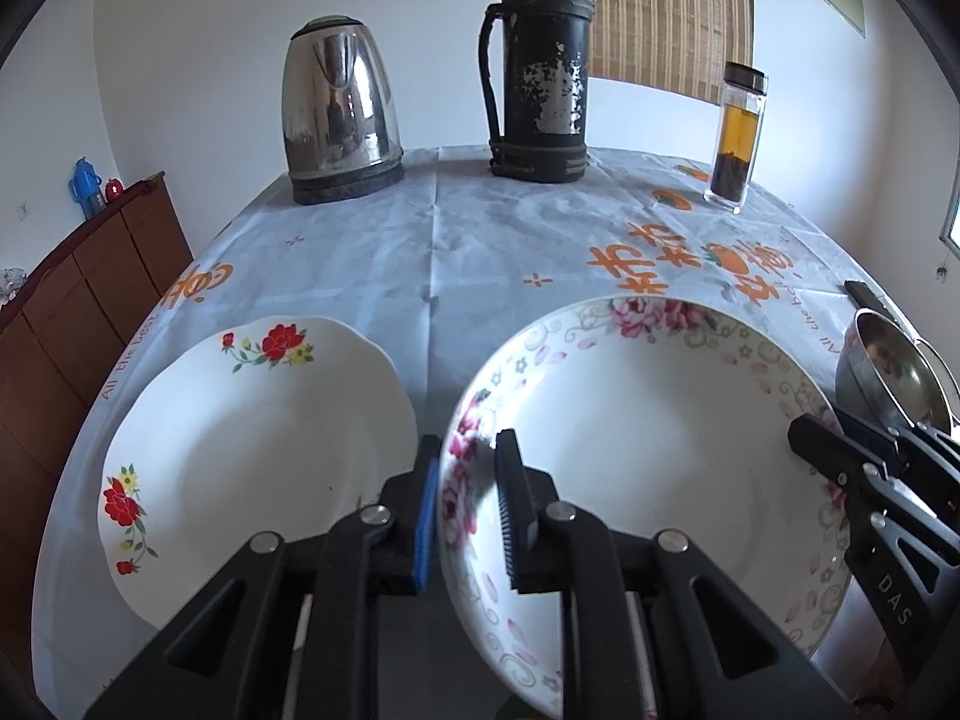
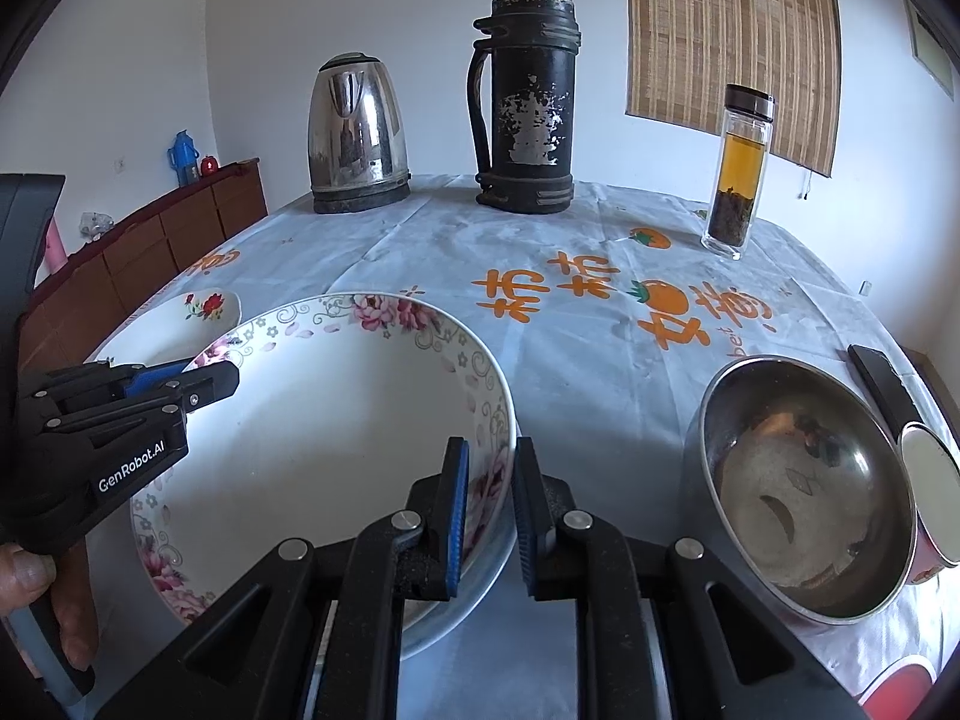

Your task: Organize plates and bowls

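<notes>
A pink-flowered deep plate (image 1: 648, 438) (image 2: 336, 420) is held between both grippers, its near side lifted off the table. My left gripper (image 1: 465, 504) straddles its left rim and pinches it. My right gripper (image 2: 487, 510) straddles its right rim, jaws close on the rim. The left gripper also shows in the right wrist view (image 2: 198, 381), and the right gripper in the left wrist view (image 1: 840, 456). A red-flowered plate (image 1: 252, 450) (image 2: 204, 306) lies to the left. A steel bowl (image 2: 804, 492) (image 1: 888, 366) sits to the right.
A steel kettle (image 1: 339, 114), a tall black thermos (image 1: 540, 66) and a glass tea bottle (image 1: 735, 138) stand at the back of the table. A red-sided cup (image 2: 933, 504) and a dark flat object (image 2: 879, 384) lie at the right edge. A wooden cabinet (image 1: 84, 300) stands left.
</notes>
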`<state>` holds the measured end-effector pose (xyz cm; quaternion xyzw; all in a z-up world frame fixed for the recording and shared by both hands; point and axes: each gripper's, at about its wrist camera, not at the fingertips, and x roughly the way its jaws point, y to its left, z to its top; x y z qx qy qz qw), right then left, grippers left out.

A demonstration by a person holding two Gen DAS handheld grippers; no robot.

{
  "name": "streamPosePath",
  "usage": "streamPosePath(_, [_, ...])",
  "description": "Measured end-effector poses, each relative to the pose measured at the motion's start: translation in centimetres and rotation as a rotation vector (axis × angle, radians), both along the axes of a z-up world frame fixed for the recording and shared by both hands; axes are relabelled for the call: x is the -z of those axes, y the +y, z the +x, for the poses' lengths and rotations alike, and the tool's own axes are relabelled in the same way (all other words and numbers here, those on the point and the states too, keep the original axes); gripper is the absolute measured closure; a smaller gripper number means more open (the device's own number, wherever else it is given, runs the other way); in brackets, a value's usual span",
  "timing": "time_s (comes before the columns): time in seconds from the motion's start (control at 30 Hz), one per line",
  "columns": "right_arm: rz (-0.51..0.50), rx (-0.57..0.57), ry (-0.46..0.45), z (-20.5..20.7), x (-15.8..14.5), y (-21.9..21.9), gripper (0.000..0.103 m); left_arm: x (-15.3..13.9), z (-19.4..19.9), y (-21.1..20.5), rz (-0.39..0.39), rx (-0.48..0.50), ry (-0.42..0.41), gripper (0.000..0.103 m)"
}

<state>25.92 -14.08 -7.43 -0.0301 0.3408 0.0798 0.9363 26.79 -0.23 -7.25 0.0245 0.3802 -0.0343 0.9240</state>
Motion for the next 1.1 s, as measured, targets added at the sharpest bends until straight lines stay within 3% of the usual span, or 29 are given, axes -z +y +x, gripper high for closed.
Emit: streamPosePath(1.1, [0.005,0.003,0.002,0.08,-0.01,0.01,0.085,0.36,-0.08,-0.36,0.015,0.010,-0.002,0.088])
